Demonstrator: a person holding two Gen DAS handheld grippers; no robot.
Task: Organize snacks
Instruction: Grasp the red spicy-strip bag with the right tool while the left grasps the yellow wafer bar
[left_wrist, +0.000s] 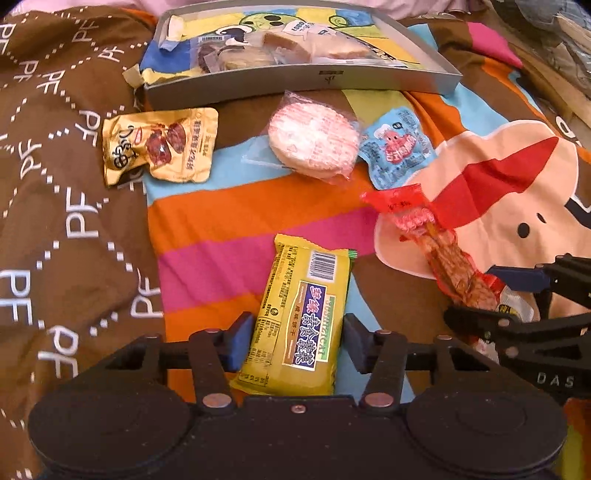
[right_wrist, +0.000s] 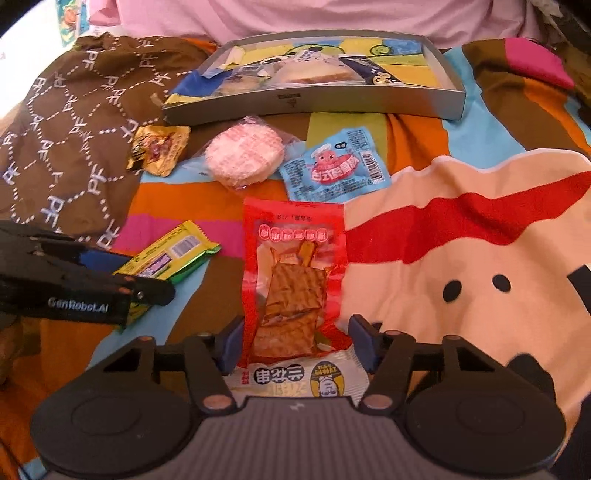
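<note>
Two boxed: wrapped snacks are seen inside the grey box (right_wrist: 314, 103) at the bedspread's far edge.
Five outside: not yet boxed.
Left gripper (left_wrist: 297, 341): part-open, yellow packet (left_wrist: 303, 317) straddled.
Right gripper (right_wrist: 295, 339): part-open, red packet (right_wrist: 291, 280) straddled.

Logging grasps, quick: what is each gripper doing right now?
Left gripper: open, jaws either side of the yellow snack pack.
Right gripper: open, jaws either side of the red snack pack.

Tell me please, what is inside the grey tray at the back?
Inside the grey tray a colourful cartoon sheet lines the bottom. On it lie clear-wrapped pale bread slices and a darker wrapped snack. What lies under these packets is covered.
</note>
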